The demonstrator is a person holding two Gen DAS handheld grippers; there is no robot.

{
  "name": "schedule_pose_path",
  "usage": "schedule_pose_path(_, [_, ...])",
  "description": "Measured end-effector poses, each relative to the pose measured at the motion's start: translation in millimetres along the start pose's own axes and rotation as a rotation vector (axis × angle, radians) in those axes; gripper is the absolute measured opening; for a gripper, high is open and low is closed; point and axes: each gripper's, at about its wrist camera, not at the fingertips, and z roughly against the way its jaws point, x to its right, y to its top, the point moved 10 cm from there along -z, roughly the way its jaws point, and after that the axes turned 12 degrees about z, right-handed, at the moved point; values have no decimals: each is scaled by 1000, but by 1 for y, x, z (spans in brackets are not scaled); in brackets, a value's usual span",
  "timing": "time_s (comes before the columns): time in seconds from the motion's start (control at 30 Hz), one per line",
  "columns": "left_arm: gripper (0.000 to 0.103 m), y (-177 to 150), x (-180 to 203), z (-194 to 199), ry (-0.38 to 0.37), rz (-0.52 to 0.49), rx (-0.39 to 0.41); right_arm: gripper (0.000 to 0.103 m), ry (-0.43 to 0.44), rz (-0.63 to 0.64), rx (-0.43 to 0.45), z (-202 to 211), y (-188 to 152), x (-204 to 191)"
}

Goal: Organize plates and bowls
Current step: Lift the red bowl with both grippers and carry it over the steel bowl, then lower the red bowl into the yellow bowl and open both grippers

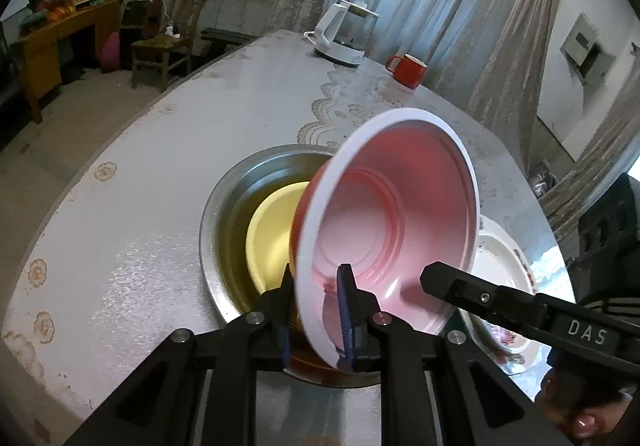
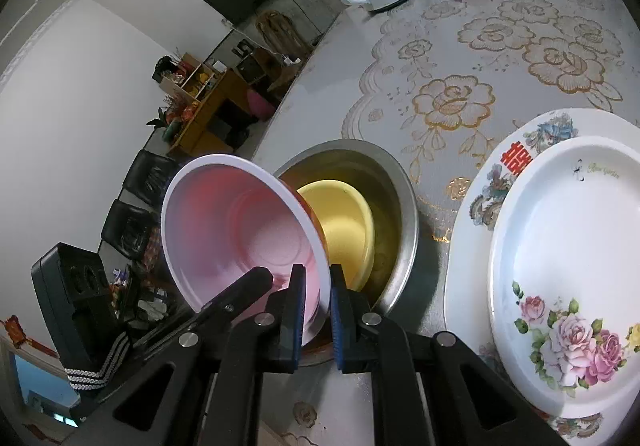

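A pink bowl with a white rim [image 1: 384,206] is tilted on its side above a steel basin [image 1: 224,214]. A yellow bowl [image 1: 272,230] lies inside the basin. My left gripper [image 1: 316,310] is shut on the pink bowl's rim. In the right wrist view my right gripper [image 2: 316,310] is also shut on the pink bowl [image 2: 240,230] at its rim, over the basin [image 2: 400,182] and yellow bowl [image 2: 344,218]. Two stacked floral plates [image 2: 560,246] lie to the right.
A white kettle [image 1: 344,34] and a red mug [image 1: 408,68] stand at the table's far end. The plates show at the right in the left wrist view [image 1: 504,270]. The lace tablecloth [image 2: 460,94] covers the table.
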Motion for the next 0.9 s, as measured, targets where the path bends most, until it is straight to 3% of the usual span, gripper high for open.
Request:
schedule_pose_path(0.73, [23, -1, -6, -7, 74, -48, 19, 14, -36, -28, -33, -3, -9, 8])
schedule_pose_path(0.9, [33, 3, -4, -8, 75, -56, 18, 15, -38, -22, -39, -3, -11, 6])
